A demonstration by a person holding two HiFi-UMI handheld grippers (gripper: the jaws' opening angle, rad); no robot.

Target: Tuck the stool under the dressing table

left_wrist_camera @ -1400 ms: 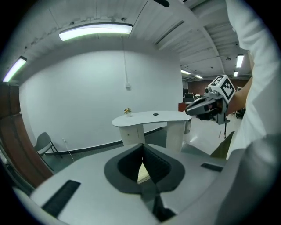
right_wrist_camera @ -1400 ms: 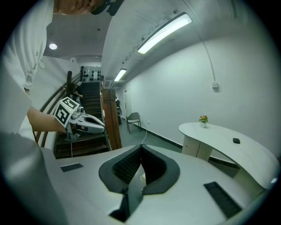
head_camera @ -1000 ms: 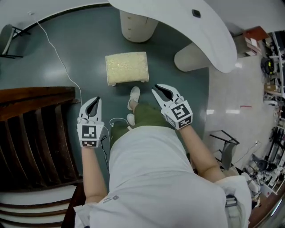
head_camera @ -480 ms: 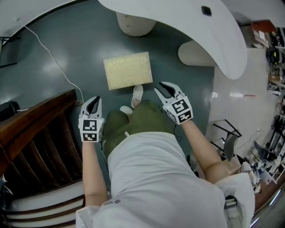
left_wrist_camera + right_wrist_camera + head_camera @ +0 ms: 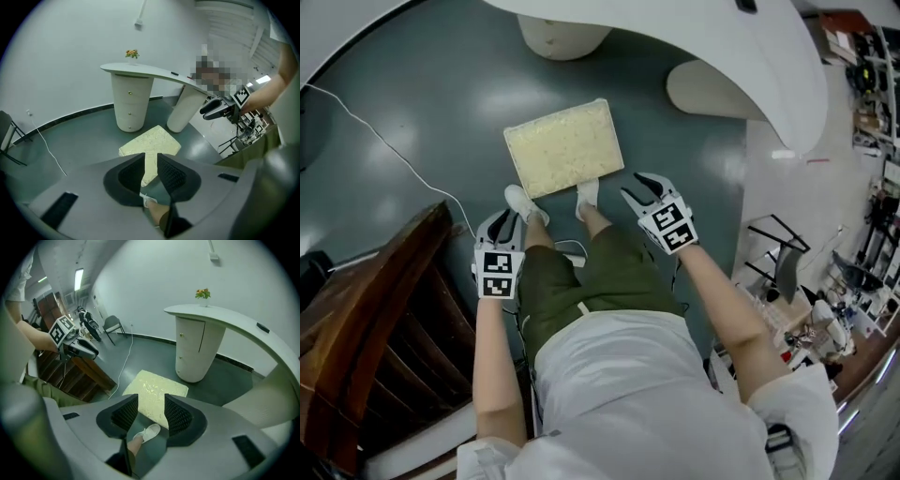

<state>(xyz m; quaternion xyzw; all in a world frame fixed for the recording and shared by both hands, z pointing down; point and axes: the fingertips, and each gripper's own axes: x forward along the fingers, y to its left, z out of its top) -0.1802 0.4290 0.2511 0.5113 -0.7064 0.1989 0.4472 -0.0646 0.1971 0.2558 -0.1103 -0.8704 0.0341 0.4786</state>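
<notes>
Stool [image 5: 564, 148]: low, rectangular, pale yellow textured seat, standing on the grey-green floor [image 5: 422, 94], out in the open, its long side skewed to the table edge

Dressing table [image 5: 675, 47]: white curved top at 12 to 1 o'clock of the stool, clear of it. Round pedestal [image 5: 558, 33] at 12 o'clock, second support [image 5: 703, 89] at 2 o'clock; the stool sits short of the gap between them, not under the top

Person's two white shoes [image 5: 587, 195] just at the stool's 6 o'clock edge; contact cannot be told

Left gripper [image 5: 508, 220]: at 7 o'clock of the stool, near but apart from it, pointing steeply down. Jaws have just been opening; a narrow slit between them, nothing in it. In the left gripper view the stool [image 5: 152, 143] shows beyond the slit

Right gripper [image 5: 639, 187]: at 4 o'clock of the stool, just off its corner, not touching. Jaws have just been opening; wider gap than the left, nothing gripped. In the right gripper view the stool [image 5: 154, 390] and a shoe lie past the pads

Outward: white cable [image 5: 384, 141] trails over the floor at 9 o'clock; dark wooden frame [image 5: 375, 319] at 8 o'clock
</notes>
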